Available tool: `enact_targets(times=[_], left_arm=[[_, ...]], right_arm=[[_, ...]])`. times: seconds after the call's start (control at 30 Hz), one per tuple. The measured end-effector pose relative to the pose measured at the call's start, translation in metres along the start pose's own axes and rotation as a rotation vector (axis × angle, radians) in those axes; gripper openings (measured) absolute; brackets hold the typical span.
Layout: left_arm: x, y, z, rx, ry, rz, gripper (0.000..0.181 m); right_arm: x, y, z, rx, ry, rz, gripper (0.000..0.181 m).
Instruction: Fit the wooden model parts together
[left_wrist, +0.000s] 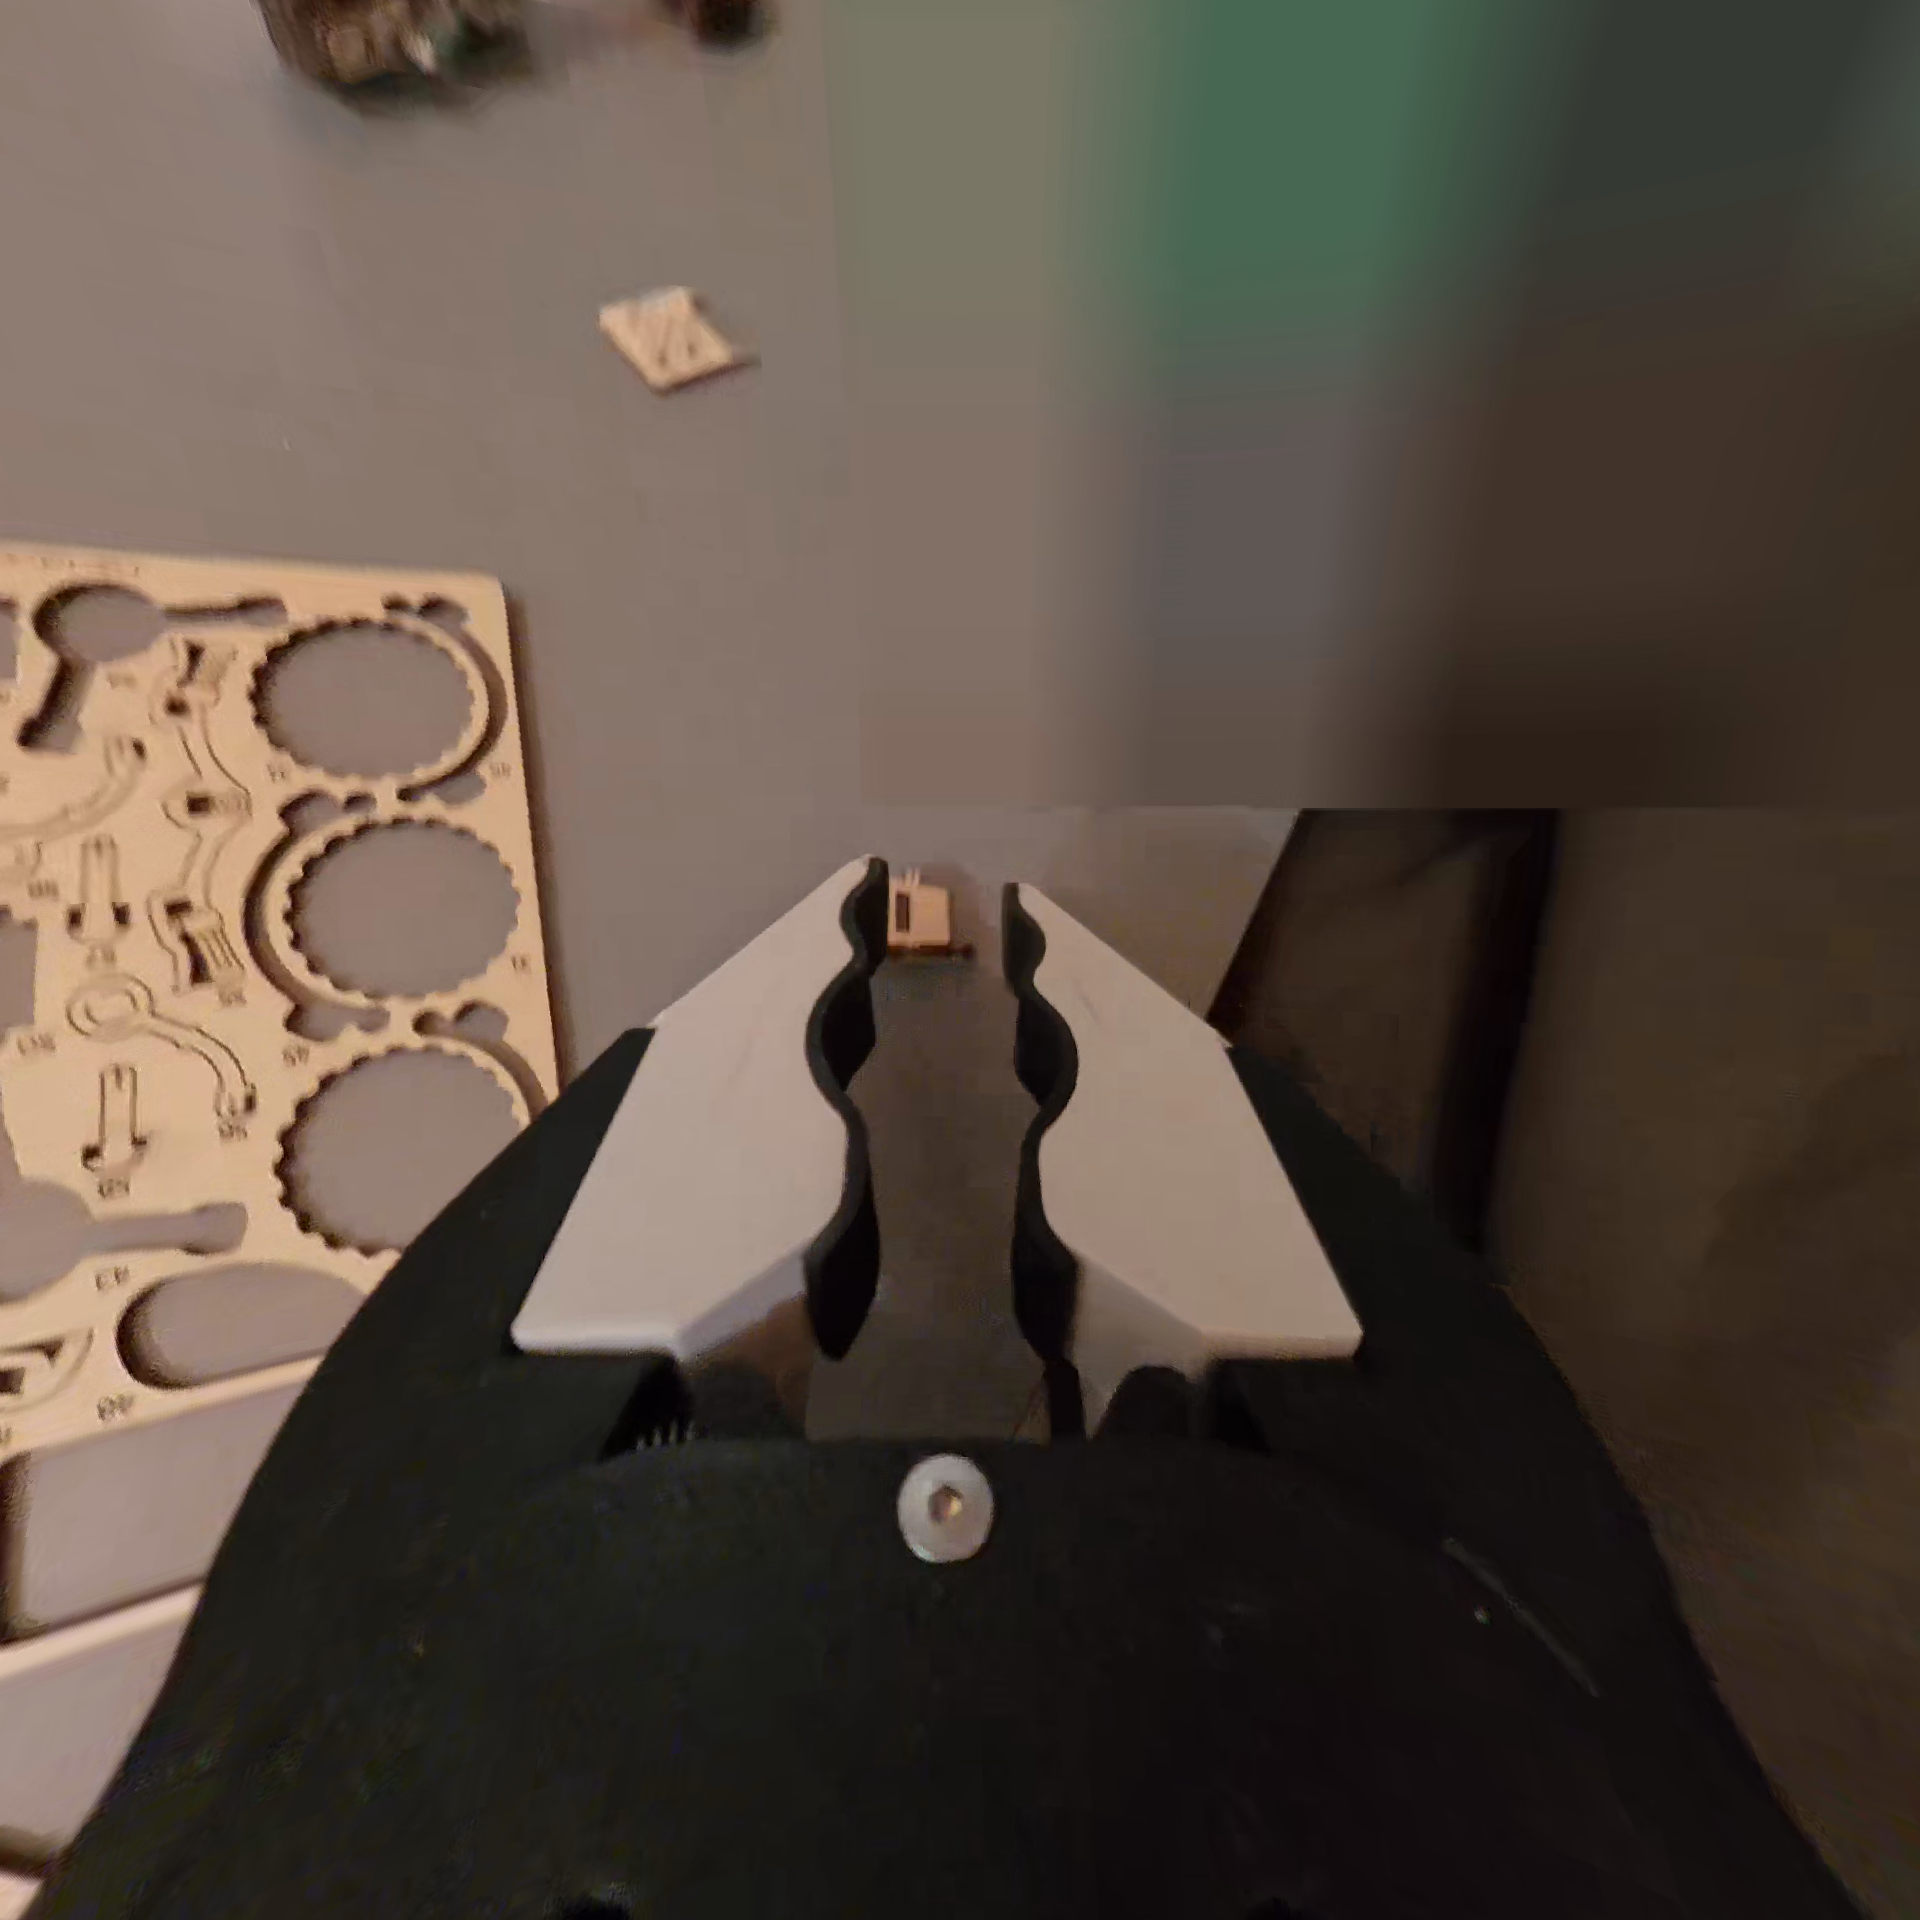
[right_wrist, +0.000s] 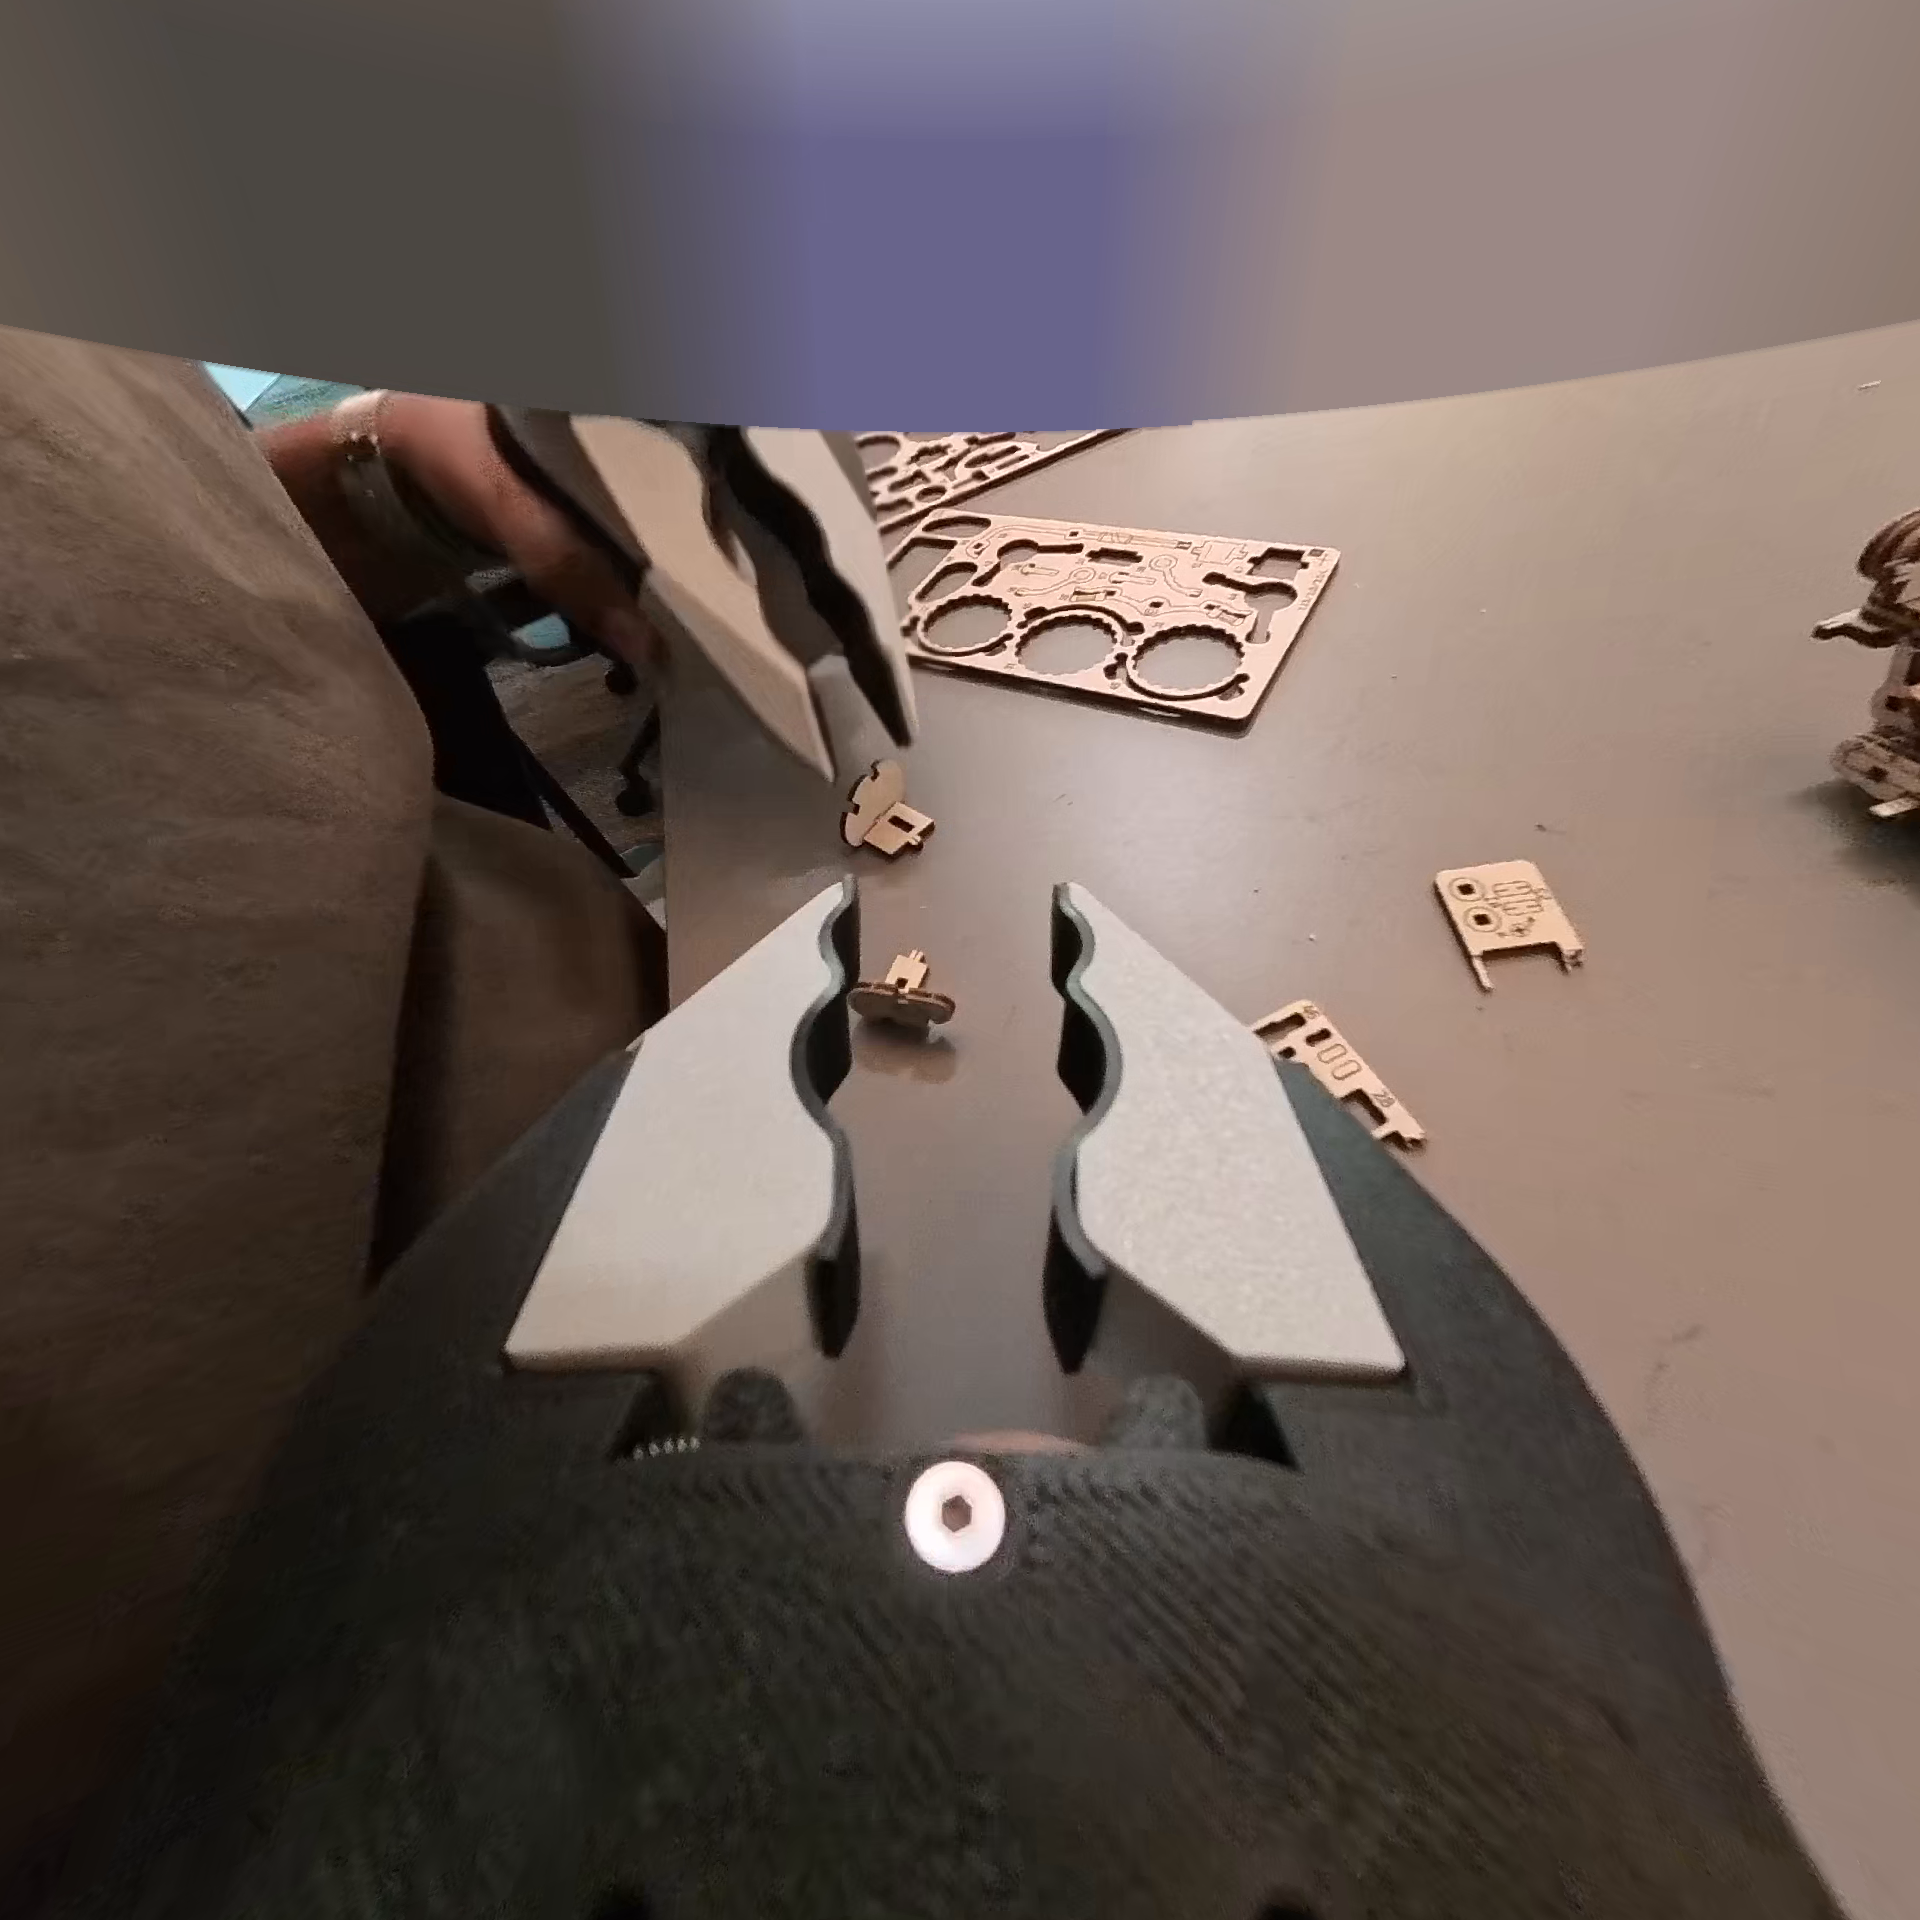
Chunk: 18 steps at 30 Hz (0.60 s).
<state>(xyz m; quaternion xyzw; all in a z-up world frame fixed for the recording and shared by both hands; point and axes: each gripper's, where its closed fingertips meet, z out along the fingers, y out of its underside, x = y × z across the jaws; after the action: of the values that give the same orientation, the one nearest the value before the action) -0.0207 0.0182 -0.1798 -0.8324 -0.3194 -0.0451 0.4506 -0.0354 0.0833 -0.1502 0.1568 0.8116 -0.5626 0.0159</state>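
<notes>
Both tongs, left (left_wrist: 938, 883) and right (right_wrist: 954, 896), agape over wooden parts (right_wrist: 902, 1000), markings unreadable.

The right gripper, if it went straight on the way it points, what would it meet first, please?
Probably the small round wooden piece lying on the table just inside the right gripper's open jaws, close to the left one; depth is uncertain.

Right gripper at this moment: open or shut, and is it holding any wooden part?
Open and empty. In the right wrist view the right gripper has a clear gap between its fingers, and the small round wooden piece lies on the table near its left finger.
</notes>
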Motion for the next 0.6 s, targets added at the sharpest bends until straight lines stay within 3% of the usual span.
enact_targets(times=[0.1,0.3,0.6], left_arm=[[-0.004,0.02,0.01,-0.096,-0.08,0.045,0.029],[0.001,0.006,0.003,-0.026,-0.051,0.056,0.031],[0.016,0.019,0.023,-0.093,-0.031,0.114,0.034]], right_arm=[[-0.002,0.001,0.001,-0.006,0.001,-0.007,0.035],[-0.009,0.004,0.007,-0.035,0.005,-0.045,0.035],[-0.011,0.008,0.012,-0.068,0.008,-0.054,0.034]])
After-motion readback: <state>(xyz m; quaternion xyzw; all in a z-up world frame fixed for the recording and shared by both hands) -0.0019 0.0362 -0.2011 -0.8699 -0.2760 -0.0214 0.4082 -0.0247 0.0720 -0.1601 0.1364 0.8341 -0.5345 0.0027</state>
